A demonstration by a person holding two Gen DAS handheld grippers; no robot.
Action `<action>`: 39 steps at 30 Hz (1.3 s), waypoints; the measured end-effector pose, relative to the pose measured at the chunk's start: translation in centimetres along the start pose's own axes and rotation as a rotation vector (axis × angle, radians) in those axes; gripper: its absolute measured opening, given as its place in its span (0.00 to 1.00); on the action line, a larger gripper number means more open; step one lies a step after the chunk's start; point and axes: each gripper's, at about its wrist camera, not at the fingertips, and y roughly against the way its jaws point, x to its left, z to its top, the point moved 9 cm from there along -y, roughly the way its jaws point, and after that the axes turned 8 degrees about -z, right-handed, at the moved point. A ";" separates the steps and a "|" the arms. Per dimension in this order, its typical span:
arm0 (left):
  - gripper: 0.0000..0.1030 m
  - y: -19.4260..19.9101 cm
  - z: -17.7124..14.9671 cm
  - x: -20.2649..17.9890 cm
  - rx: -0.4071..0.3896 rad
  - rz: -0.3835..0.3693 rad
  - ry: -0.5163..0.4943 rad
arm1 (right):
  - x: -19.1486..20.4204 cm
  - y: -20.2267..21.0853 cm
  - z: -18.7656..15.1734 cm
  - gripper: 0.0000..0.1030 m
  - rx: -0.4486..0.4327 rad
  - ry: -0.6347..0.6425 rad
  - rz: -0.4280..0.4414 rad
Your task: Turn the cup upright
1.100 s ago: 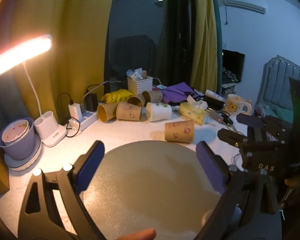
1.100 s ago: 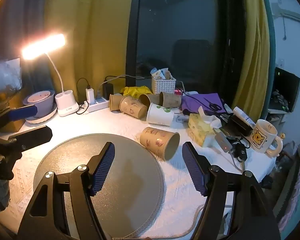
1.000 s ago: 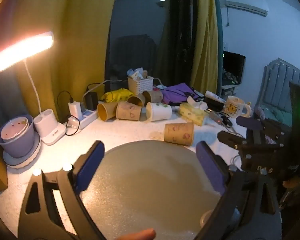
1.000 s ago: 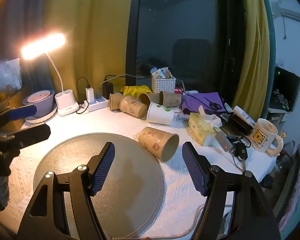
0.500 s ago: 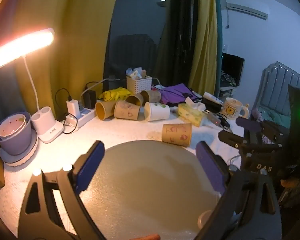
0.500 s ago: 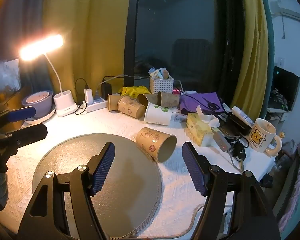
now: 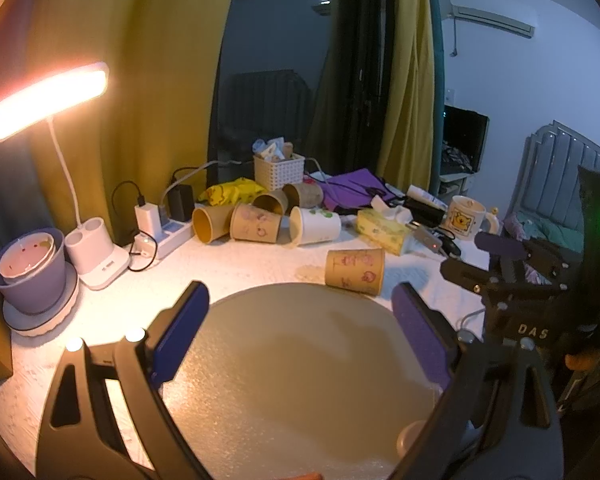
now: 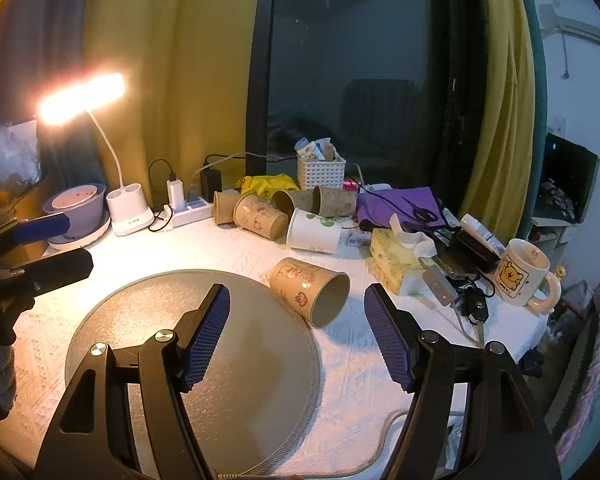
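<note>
A brown paper cup [image 8: 309, 291] with small cartoon prints lies on its side at the far right edge of the round grey mat [image 8: 188, 344], its open mouth facing front right. It also shows in the left wrist view [image 7: 354, 271], beyond the mat [image 7: 300, 380]. My right gripper [image 8: 298, 332] is open and empty, just short of the cup, which sits between its fingertips in view. My left gripper [image 7: 300, 324] is open and empty above the mat. Each gripper shows at the edge of the other's view.
Several more paper cups [image 8: 260, 216] lie on their sides at the back with a white cup [image 8: 314, 232]. A tissue box [image 8: 396, 264], a bear mug [image 8: 520, 276], keys and cables sit right. A desk lamp [image 8: 128, 208], power strip [image 8: 188, 210] and purple pot [image 8: 76, 208] stand left.
Both wrist views have shifted a little closer to the table. The lying cup now sits lower and more central between my right fingers. Both grippers stay open.
</note>
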 end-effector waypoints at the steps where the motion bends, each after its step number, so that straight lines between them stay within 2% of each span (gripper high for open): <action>1: 0.91 0.0 0.0 0.0 0.001 0.000 0.000 | 0.1 0.0 0.0 0.71 0.002 0.001 0.000; 39: 0.91 0.0 0.3 0.3 0.000 0.003 -0.006 | 0.0 0.6 0.6 0.71 -0.007 -0.002 0.005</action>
